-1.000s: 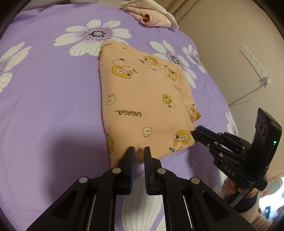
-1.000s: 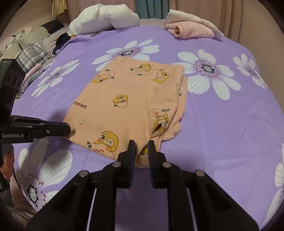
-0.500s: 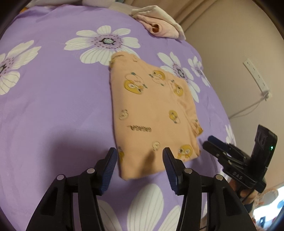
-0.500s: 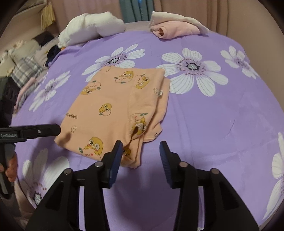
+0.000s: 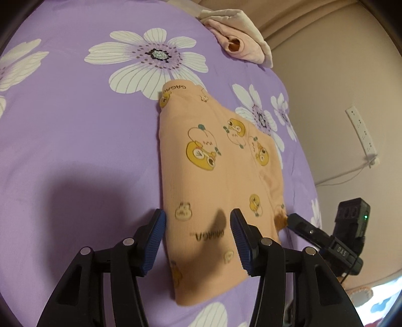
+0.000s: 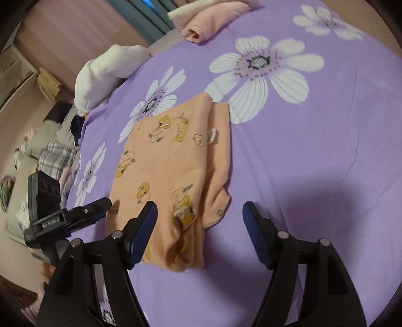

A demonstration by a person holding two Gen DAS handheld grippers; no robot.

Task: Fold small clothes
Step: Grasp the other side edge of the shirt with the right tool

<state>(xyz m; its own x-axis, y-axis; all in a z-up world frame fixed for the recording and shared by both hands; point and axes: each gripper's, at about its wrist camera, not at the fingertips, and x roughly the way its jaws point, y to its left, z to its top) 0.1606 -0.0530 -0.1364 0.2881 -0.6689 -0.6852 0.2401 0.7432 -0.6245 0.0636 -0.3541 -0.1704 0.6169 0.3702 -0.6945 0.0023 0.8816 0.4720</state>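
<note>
A small peach garment [image 5: 216, 181] with yellow duck prints lies folded on the purple flowered bedspread [image 5: 75, 125]; it also shows in the right wrist view [image 6: 176, 181]. My left gripper [image 5: 197, 226] is open above the garment's near end, with the cloth between its blue pads and not held. My right gripper [image 6: 199, 221] is open wide above the garment's near right corner. Each gripper shows in the other's view, the right one [image 5: 301, 226] at the garment's right edge, the left one [image 6: 95, 207] at its left edge.
A folded pink and cream garment [image 5: 238, 40] lies at the far edge of the bed, also in the right wrist view [image 6: 206, 22]. A white bundle [image 6: 108, 73] and plaid cloth [image 6: 55, 158] lie at the far left. A wall with a socket strip [image 5: 361, 133] is at the right.
Both grippers were shut near the garment's near edge a second ago; both have opened wide and moved forward over the garment's near end.
</note>
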